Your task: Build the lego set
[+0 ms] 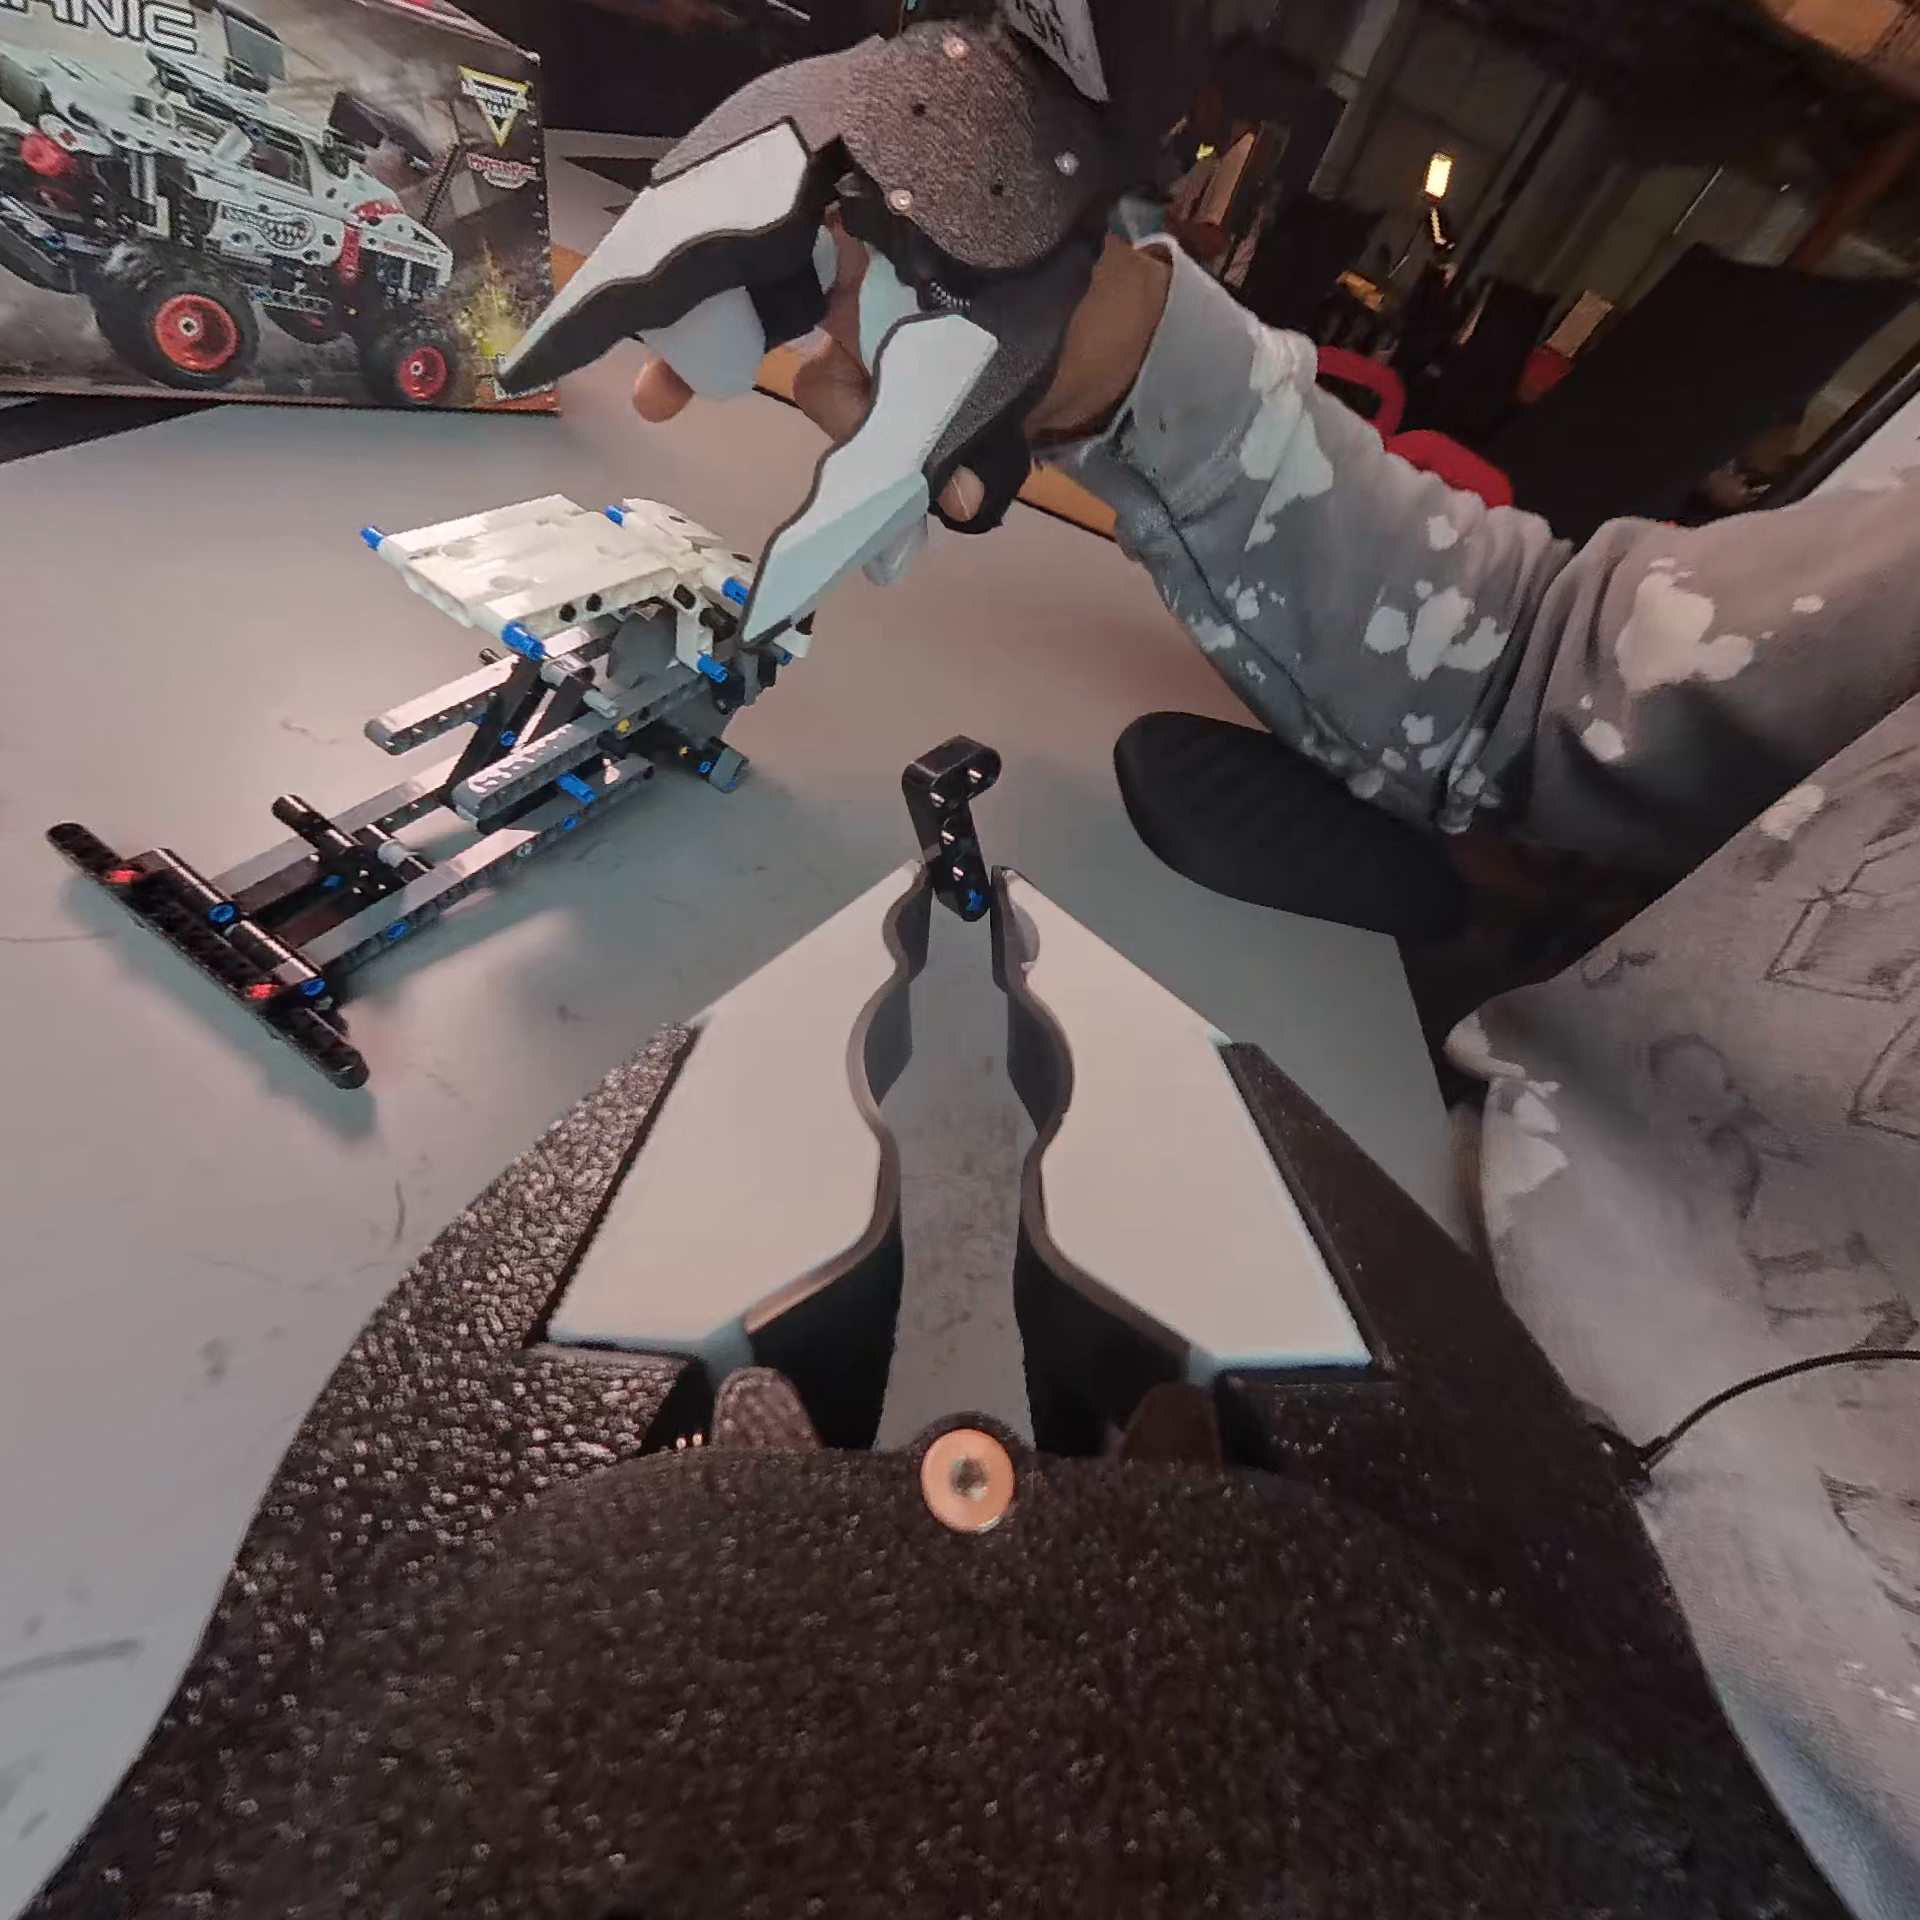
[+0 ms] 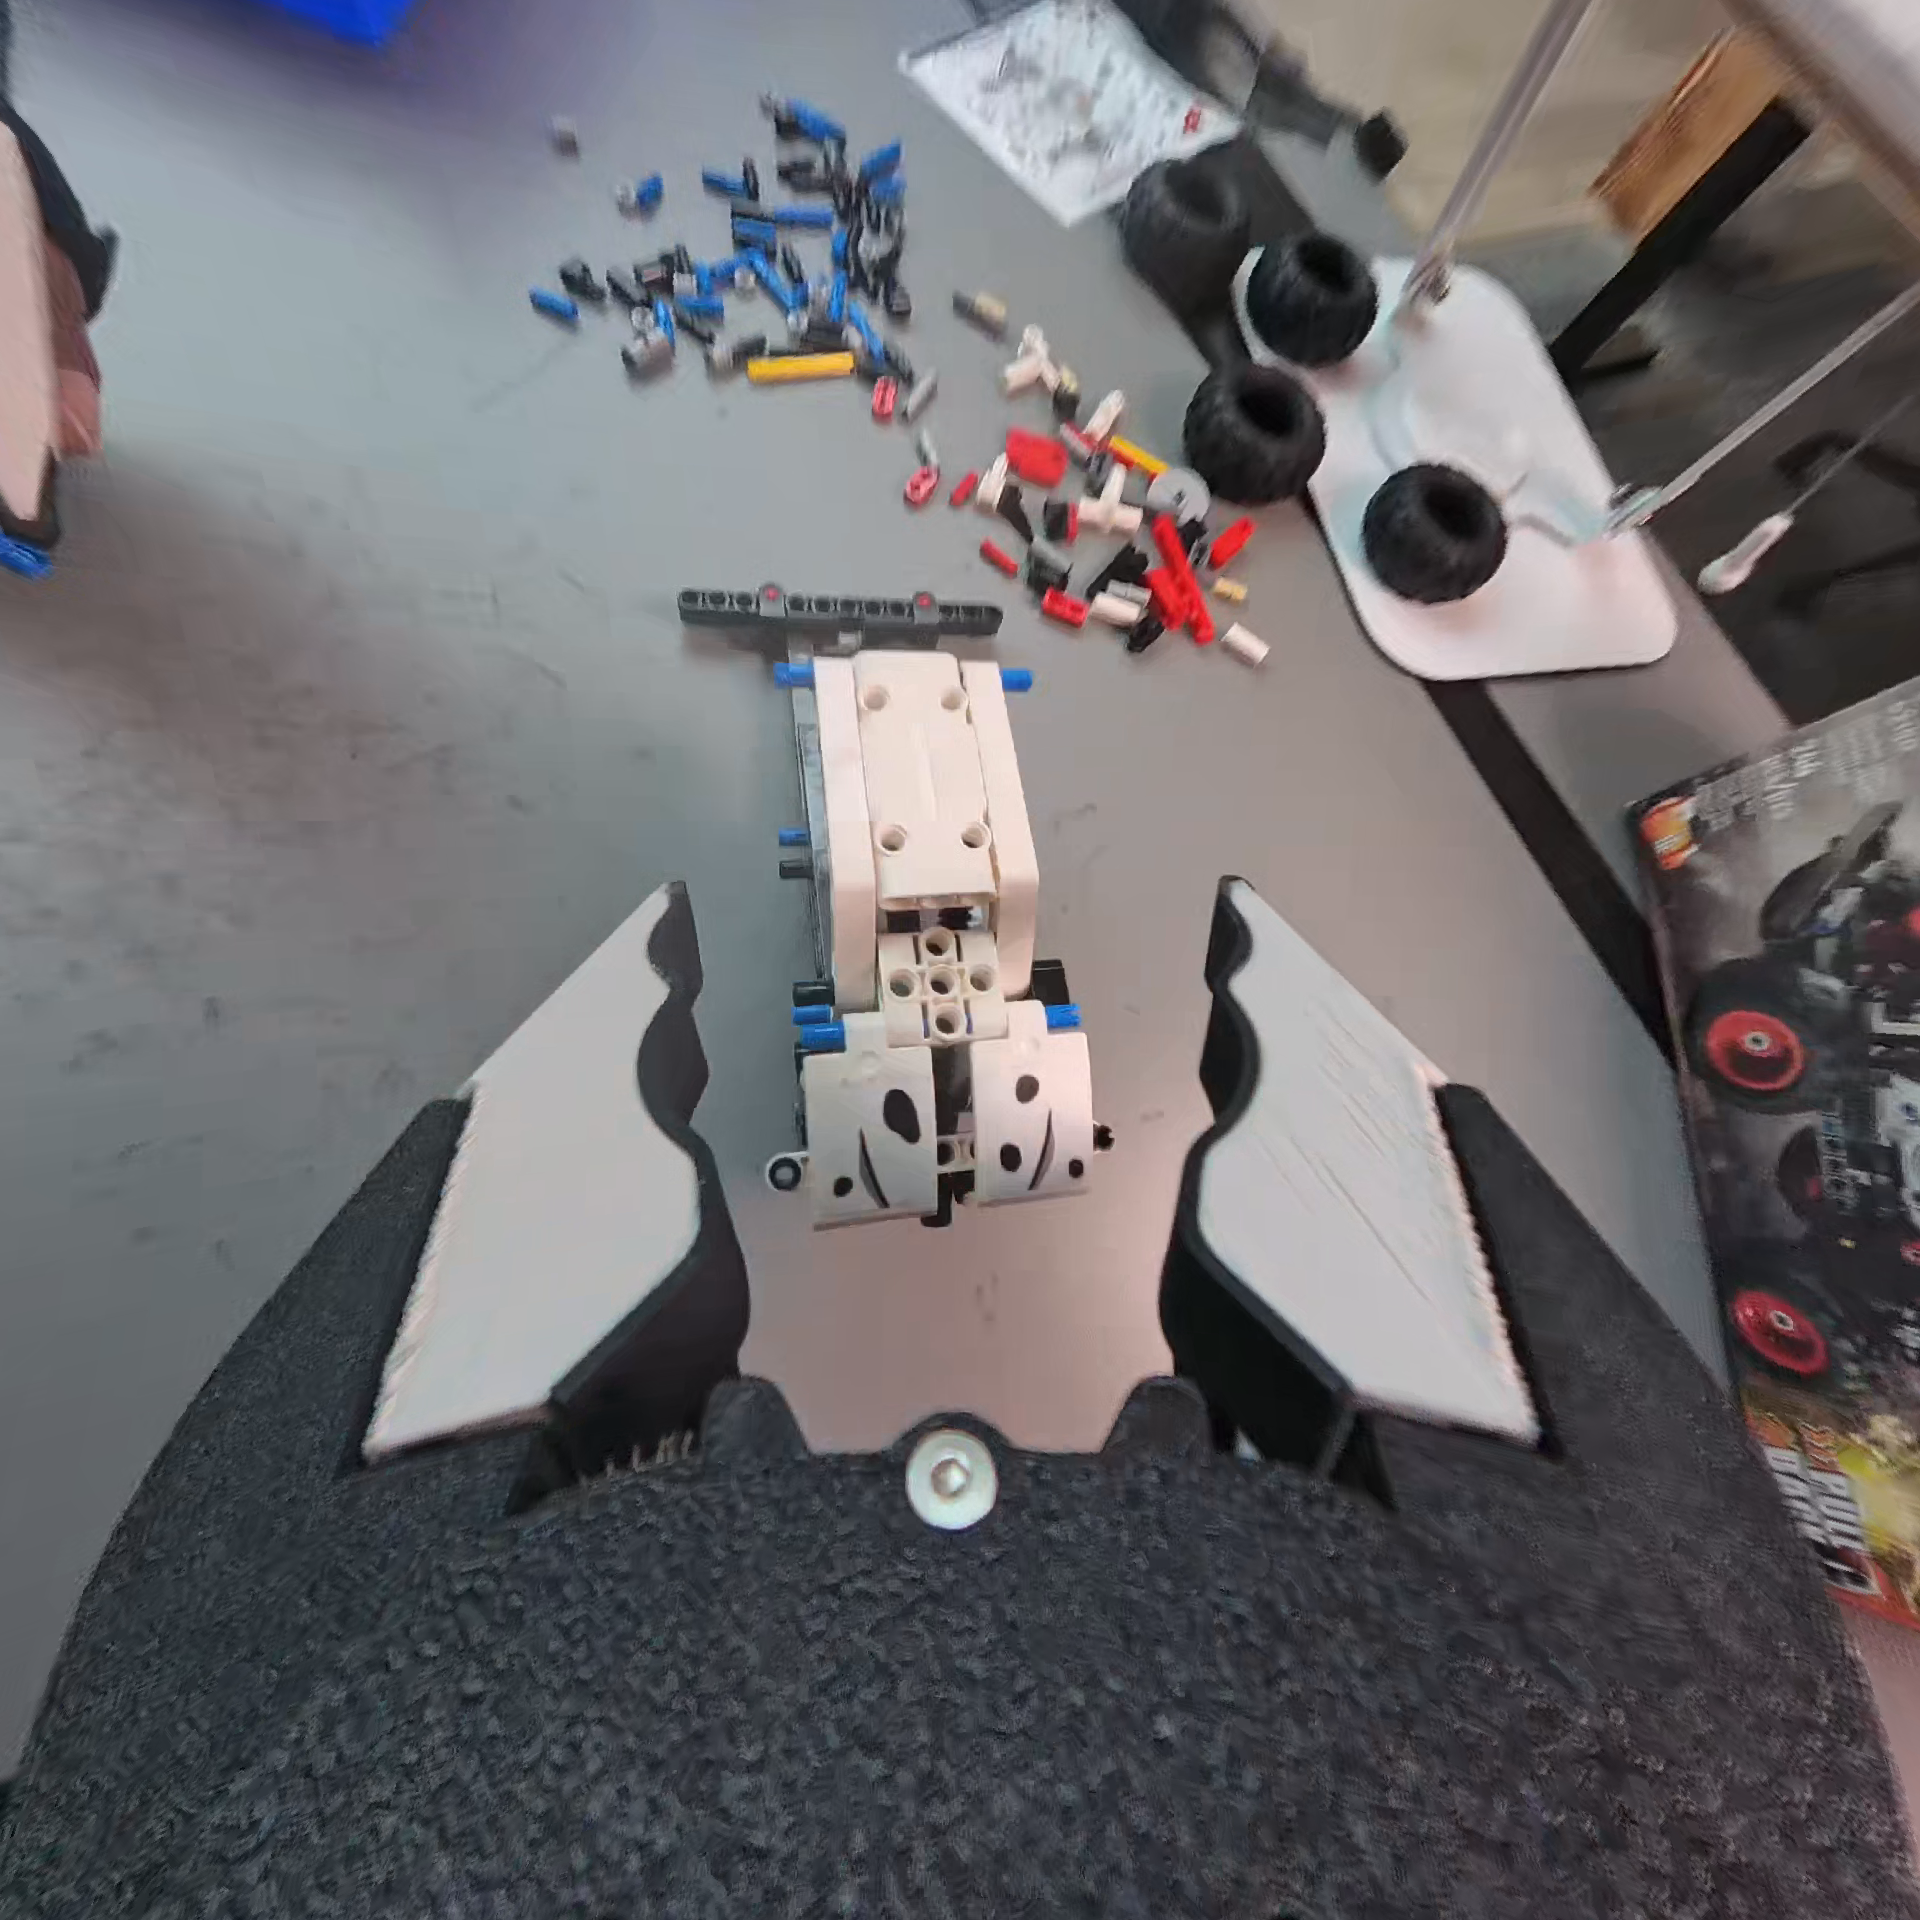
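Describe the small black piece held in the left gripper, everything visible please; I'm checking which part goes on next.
The black piece is a short, bent beam of shiny plastic with a row of round holes and a small angled head at its top. A blue pin shows at its lower end. It stands nearly upright above the grey table, pinched at its bottom end by the left gripper, whose fingertips are closed on it. Nothing else touches it; the half-built truck lies apart to its left.
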